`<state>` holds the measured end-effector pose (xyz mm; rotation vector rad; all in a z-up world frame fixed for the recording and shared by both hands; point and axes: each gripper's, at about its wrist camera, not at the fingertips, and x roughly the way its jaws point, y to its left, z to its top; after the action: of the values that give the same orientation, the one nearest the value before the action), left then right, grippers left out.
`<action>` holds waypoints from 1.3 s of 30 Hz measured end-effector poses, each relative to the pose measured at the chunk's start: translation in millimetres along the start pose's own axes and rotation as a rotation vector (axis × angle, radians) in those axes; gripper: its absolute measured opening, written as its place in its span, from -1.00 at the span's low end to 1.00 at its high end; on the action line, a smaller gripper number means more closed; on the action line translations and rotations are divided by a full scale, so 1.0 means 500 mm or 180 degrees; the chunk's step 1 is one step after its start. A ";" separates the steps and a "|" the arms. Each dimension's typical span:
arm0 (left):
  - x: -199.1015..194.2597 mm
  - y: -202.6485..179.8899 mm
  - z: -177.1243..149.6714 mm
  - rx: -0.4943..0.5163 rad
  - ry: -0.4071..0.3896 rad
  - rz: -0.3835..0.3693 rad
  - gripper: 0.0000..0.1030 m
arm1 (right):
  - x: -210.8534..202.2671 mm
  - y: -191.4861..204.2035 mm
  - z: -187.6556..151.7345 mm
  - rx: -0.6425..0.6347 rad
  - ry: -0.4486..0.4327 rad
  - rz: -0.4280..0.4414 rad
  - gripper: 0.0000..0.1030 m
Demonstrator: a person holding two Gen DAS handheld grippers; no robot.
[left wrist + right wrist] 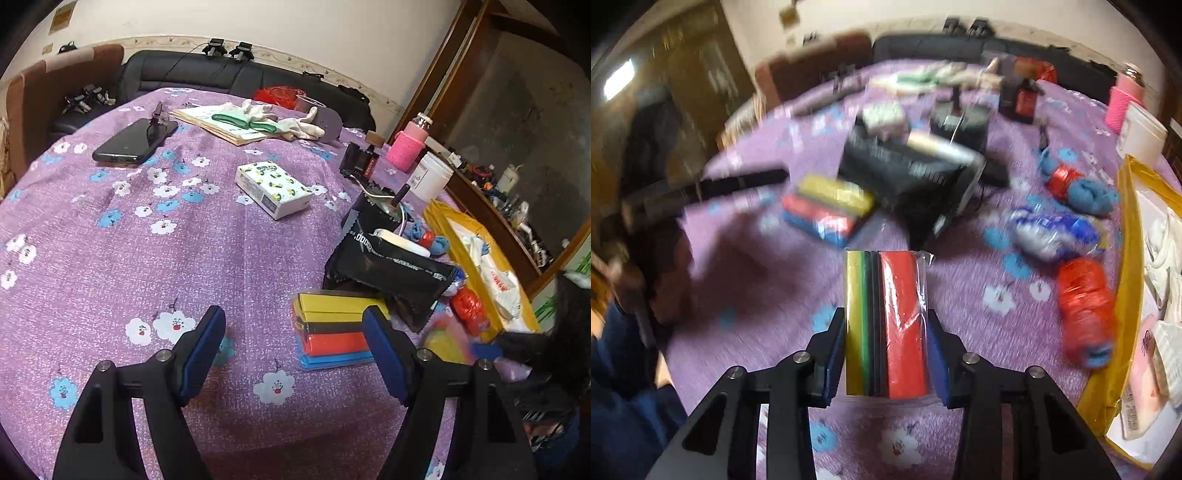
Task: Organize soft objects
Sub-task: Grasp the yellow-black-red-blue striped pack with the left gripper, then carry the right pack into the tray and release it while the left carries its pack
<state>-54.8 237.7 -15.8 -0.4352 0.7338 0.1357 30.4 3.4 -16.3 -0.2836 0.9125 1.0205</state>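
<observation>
Right tool (886,347) is gripping a plastic-wrapped pack of sponges (886,325), striped yellow, green, black and red, standing on edge between the blue pads (937,354), which are pressing on both of its flat sides. The pack is sitting above the purple floral bench cover (738,266); the rest of this view is smearing with motion blur.

Left tool (295,350) is hovering over the cover with its jaws standing wide and nothing between them. A second sponge pack (332,332), yellow, black, orange and blue, is lying flat on the bench just beyond the left tool's right finger (384,350). A black foil pouch (391,262) is resting beside it, partly overlapping its far edge.

Further back, a tissue packet (273,188) is lying alone mid-bench. White gloves (280,118) are draping over a booklet (221,123), and a black phone (135,142) is lying to the left of them. At the right edge a yellow bag (480,266) is lying open, holding white items.
</observation>
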 end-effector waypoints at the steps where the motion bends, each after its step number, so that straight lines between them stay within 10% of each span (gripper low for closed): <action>1: 0.000 -0.006 0.000 0.0038 0.0006 0.0020 0.52 | -0.011 -0.011 0.000 0.0104 -0.0148 0.0044 -0.16; 7: 0.019 -0.079 -0.007 0.0338 0.0273 0.0098 0.82 | -0.032 -0.081 -0.023 0.0719 -0.0742 0.0289 -0.16; 24: 0.133 -0.154 -0.008 0.0494 0.0566 0.0915 0.89 | -0.048 -0.100 -0.025 0.0800 -0.0929 0.0560 -0.16; 27: 0.119 -0.151 -0.009 0.0481 0.0499 0.0868 0.63 | -0.048 -0.101 -0.026 0.0809 -0.0933 0.0561 -0.15; 39: 0.036 -0.165 -0.024 0.0575 0.0193 0.0593 0.60 | -0.043 -0.104 -0.026 0.0826 -0.0921 0.0564 -0.16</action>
<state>-26.7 157.4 -8.0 -0.1990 0.8383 0.2300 62.5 -44.8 -18.1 0.1626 0.8037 1.0594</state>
